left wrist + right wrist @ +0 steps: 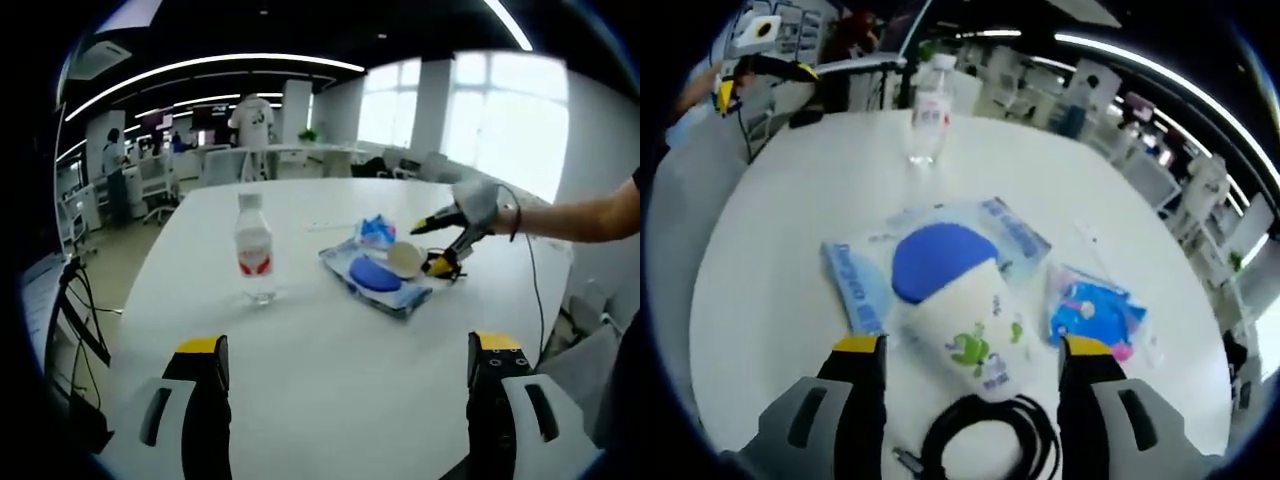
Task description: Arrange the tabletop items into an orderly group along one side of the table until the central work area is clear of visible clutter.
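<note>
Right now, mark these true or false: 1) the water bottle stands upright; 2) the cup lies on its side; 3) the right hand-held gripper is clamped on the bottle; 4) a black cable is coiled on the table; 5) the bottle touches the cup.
1) True: the water bottle stands upright.
2) True: the cup, with a blue lid, lies on its side on a blue-and-white pack.
3) False: the right hand-held gripper is open, jaws either side of the cup.
4) True: the black cable is coiled.
5) False: bare table separates them.

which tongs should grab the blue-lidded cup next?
Right. The right tongs are open with the cup lying between their tips on the wipes pack. The left tongs are open over bare table, well short.
</note>
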Tool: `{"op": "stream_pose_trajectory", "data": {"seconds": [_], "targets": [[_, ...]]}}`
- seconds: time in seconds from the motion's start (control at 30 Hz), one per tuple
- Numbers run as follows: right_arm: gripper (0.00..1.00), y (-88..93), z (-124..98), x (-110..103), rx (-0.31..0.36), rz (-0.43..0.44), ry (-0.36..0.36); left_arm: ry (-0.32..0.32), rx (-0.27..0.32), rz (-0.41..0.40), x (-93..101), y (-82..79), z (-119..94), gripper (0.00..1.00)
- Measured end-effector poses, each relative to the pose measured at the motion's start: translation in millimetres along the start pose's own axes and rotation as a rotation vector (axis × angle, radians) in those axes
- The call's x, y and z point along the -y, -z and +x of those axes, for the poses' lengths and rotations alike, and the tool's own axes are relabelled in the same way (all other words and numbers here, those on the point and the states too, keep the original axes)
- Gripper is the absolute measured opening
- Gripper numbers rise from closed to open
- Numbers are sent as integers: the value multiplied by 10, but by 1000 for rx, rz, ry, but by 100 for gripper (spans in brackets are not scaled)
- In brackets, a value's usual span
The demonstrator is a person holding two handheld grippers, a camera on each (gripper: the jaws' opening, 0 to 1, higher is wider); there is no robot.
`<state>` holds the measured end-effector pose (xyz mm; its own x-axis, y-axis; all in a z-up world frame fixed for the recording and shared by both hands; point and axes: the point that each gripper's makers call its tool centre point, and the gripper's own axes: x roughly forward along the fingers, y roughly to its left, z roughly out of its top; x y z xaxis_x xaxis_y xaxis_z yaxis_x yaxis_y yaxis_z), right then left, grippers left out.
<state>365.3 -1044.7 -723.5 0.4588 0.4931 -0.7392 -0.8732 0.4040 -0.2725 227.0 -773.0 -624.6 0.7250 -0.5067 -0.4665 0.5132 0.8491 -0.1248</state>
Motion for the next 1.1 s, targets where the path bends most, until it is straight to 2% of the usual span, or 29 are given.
{"op": "stream_pose_trajectory", "data": {"seconds": [0.13,0.23,0.27,0.4,0.53,0.77,1.1], "targets": [[60,18,32,20,-32,-80,15,-9,11,-11,-26,-17,-10,97],[58,26,55,49,-44,-104,28,-7,20,-22,-36,-29,-15,97],[58,33,62,64,-57,-141,34,-8,20,-24,-39,-26,-14,97],[55,8,100,47,-71,-188,41,-9,12,-23,-51,-3,-12,97],[51,-10,126,34,-96,-275,54,-9,18,-29,-63,-4,-16,97],[42,-39,158,-2,-115,-351,52,-11,18,-36,-86,0,-20,96],[39,13,185,-31,-170,-446,58,-9,28,-59,-61,-13,-42,96]]}}
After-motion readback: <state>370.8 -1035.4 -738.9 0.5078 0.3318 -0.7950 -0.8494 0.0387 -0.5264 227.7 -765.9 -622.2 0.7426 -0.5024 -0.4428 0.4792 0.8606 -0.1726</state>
